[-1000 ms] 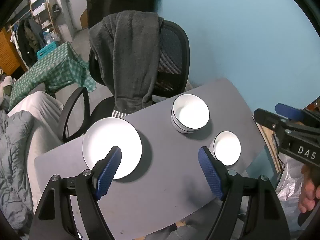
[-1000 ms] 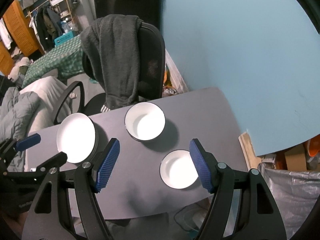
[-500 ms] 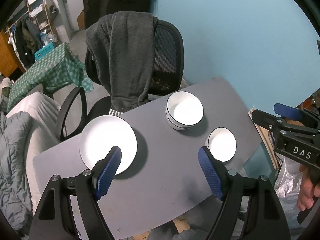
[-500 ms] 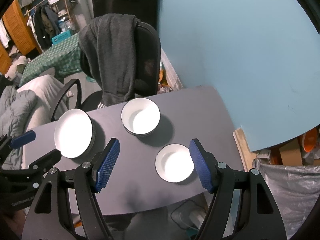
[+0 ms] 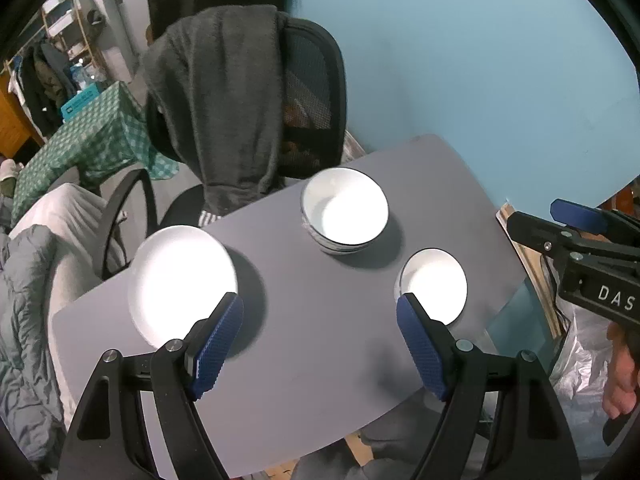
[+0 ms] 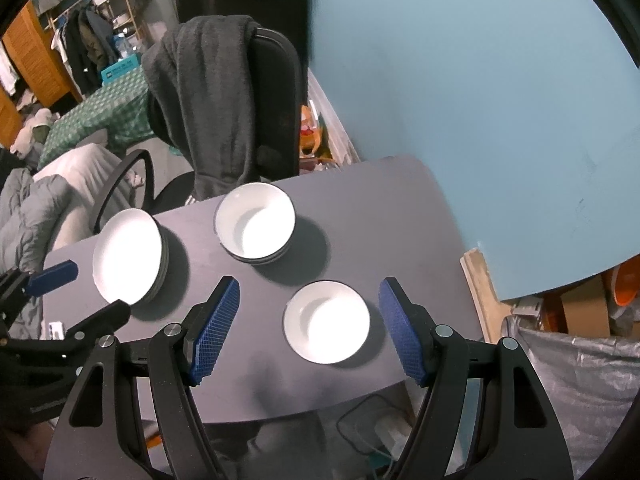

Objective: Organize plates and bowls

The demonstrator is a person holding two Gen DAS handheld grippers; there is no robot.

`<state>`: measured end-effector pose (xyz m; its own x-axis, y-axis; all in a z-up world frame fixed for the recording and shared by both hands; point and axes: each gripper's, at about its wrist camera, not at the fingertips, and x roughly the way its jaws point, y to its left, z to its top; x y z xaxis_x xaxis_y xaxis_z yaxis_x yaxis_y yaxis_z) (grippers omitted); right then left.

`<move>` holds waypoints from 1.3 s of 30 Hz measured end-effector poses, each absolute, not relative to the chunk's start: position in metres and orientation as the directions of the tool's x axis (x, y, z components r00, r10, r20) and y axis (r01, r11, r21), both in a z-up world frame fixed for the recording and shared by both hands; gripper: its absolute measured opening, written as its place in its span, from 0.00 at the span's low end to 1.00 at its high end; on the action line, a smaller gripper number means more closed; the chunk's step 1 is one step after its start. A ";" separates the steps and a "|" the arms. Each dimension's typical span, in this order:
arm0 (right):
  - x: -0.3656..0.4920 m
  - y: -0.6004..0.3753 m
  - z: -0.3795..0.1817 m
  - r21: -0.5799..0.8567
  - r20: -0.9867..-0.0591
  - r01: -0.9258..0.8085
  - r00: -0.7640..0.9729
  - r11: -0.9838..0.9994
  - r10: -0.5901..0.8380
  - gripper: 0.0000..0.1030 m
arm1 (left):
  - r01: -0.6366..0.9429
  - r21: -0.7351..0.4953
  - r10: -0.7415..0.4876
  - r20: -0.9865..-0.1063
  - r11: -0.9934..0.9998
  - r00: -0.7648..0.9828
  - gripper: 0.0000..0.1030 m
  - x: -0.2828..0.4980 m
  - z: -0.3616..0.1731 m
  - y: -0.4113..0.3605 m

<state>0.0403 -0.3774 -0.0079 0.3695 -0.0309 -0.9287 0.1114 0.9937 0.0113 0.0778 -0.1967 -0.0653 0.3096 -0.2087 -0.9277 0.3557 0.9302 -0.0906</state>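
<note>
Sitting alone near the counter's (image 6: pixel 400 208) front right part, the small bowl (image 6: pixel 326 322) is what your next move turns on: in the right wrist view it lies straight ahead of your right claw (image 6: pixel 308 326), framed between the two blue pads, so that hand is plainly the nearer one. Your right claw is spread wide and holds nothing. From your left claw (image 5: pixel 320 344), also spread wide and empty, the same small bowl (image 5: pixel 432 286) lies off toward the right pad, not centred. Being round, it has no long axis to line up with, so any approach over the rim should do.

Beyond it, toward the chair, stands the stack of larger bowls (image 6: pixel 256 226), apart from the small one. Further left, the stack of plates (image 6: pixel 128 256) sits near the counter's left edge, just ahead of your left claw's left pad.

Behind the counter, an office chair (image 5: pixel 316 92) with a dark grey sweater (image 5: pixel 224 100) draped over its back faces a blue wall (image 6: pixel 460 80)
</note>
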 end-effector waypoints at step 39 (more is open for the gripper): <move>0.044 -0.456 -0.214 0.154 -0.985 0.038 0.090 0.987 0.150 0.56 | 0.287 -0.125 -0.130 -0.992 0.950 -0.002 0.77 0.098 -0.249 -0.302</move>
